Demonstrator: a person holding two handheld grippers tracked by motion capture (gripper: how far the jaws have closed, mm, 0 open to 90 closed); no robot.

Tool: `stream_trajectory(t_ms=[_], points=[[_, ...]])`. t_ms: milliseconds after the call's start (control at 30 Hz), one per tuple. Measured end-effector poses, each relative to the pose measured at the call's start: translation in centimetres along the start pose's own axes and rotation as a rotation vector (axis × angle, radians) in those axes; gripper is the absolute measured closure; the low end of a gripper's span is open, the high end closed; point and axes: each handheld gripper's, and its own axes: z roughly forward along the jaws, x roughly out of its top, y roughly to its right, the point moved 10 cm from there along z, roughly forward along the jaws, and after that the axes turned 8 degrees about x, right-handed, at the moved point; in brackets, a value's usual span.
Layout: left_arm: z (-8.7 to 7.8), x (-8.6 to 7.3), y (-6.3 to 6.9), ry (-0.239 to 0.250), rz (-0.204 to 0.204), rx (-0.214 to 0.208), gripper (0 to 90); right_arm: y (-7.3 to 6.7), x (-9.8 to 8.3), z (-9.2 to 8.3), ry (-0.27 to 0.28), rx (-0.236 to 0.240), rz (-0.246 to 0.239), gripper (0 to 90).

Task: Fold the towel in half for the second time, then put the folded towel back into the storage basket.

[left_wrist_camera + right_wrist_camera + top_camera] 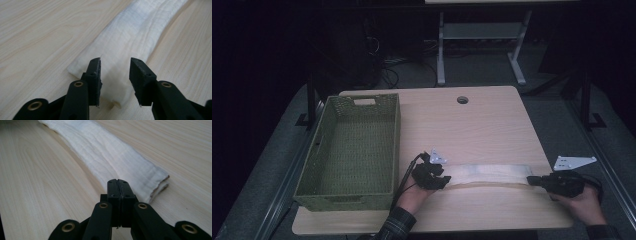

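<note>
the folded white cloth (489, 174) lies flat as a long strip between both claws, its ends just ahead of each. it looks light, soft and limp, so pinch the layered end edges. the left gripper (115, 72) is spread astride one end; the right gripper (117, 185) is pressed together, empty. no writing is visible.

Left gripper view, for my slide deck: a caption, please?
Open left gripper straddling the near end of a long folded white cloth on the light wooden table.
</note>
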Motion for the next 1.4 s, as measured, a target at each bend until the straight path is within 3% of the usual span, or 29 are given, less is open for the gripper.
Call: stream_trajectory(t_ms=[233, 467, 667, 933, 1400], points=[[0.1, 0.1, 0.0, 0.011, 0.017, -0.008, 52.1, -0.6, -0.1, 0.7, -0.017, 0.020, -0.001, 89.6], [0.2, 0.1, 0.0, 0.009, 0.027, -0.006, 47.3, -0.4, -0.7, 1.4, -0.064, 0.024, 0.003, 89.7], [0.4, 0.2, 0.1, 0.019, 0.025, -0.014, 46.4, 0.2, -0.5, 1.7, -0.068, 0.009, 0.003, 89.7], [0.5, 0.2, 0.1, 0.017, 0.036, -0.012, 44.9, 2.1, 0.5, 2.4, -0.079, -0.033, 0.002, 89.8], [0.8, 0.3, -0.1, 0.029, 0.044, 0.001, 32.1, 5.0, 2.7, 3.8, -0.083, -0.064, 0.004, 89.8]])
